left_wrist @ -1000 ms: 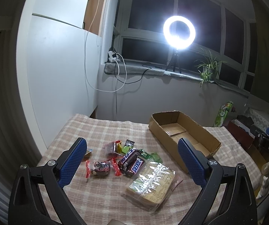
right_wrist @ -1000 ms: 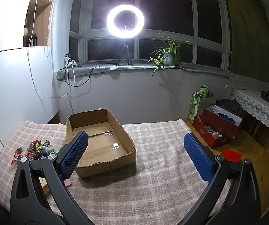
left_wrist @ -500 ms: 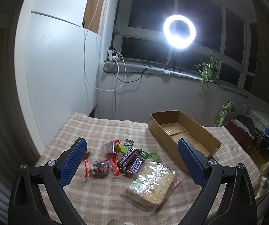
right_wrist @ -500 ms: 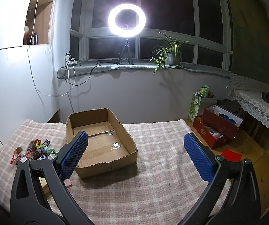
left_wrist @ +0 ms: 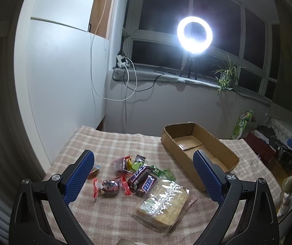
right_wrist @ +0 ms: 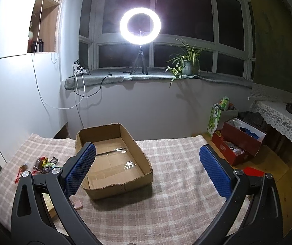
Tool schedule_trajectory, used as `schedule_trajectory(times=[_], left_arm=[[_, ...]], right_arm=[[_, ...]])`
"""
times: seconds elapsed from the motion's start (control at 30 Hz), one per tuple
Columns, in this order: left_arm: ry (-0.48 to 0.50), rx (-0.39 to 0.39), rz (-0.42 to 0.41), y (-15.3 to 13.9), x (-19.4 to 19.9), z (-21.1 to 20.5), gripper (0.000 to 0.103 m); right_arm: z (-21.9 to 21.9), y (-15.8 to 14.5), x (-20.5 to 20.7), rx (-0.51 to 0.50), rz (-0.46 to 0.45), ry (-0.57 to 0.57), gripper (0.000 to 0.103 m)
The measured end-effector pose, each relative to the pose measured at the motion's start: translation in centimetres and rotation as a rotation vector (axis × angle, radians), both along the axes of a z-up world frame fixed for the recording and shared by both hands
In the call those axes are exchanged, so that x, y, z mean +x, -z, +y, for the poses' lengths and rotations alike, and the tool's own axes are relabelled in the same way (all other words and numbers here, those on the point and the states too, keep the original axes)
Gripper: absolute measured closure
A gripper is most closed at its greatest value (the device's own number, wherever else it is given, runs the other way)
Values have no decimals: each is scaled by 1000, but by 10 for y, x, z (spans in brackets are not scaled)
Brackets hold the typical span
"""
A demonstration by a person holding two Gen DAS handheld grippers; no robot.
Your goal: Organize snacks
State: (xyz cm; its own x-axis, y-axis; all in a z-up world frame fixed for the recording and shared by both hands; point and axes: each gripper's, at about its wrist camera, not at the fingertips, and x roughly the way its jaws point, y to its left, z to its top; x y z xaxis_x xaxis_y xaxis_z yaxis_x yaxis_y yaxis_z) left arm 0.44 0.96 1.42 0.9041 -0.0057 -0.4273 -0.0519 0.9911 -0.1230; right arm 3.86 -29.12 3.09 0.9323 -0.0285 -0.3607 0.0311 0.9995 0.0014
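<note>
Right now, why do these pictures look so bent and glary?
Left wrist view: the fisheye lens bows the wall, and the ring light blooms white against dark windows. Right wrist view: the same ring light glints off tape inside the cardboard box.

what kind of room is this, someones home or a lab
Most likely a home, perhaps an enclosed balcony: a potted spider plant sits on the grey padded windowsill, a white lace-edged cloth covers a side table, and the work table wears a pink checked cloth.
</note>
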Motion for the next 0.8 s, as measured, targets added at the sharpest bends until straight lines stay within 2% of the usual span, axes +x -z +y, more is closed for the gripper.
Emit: schedule_trajectory(times=[0.8], left_arm=[[32, -42, 50, 6, 11, 7, 6]], right_arm=[[14, 9, 3, 14, 24, -33, 0]])
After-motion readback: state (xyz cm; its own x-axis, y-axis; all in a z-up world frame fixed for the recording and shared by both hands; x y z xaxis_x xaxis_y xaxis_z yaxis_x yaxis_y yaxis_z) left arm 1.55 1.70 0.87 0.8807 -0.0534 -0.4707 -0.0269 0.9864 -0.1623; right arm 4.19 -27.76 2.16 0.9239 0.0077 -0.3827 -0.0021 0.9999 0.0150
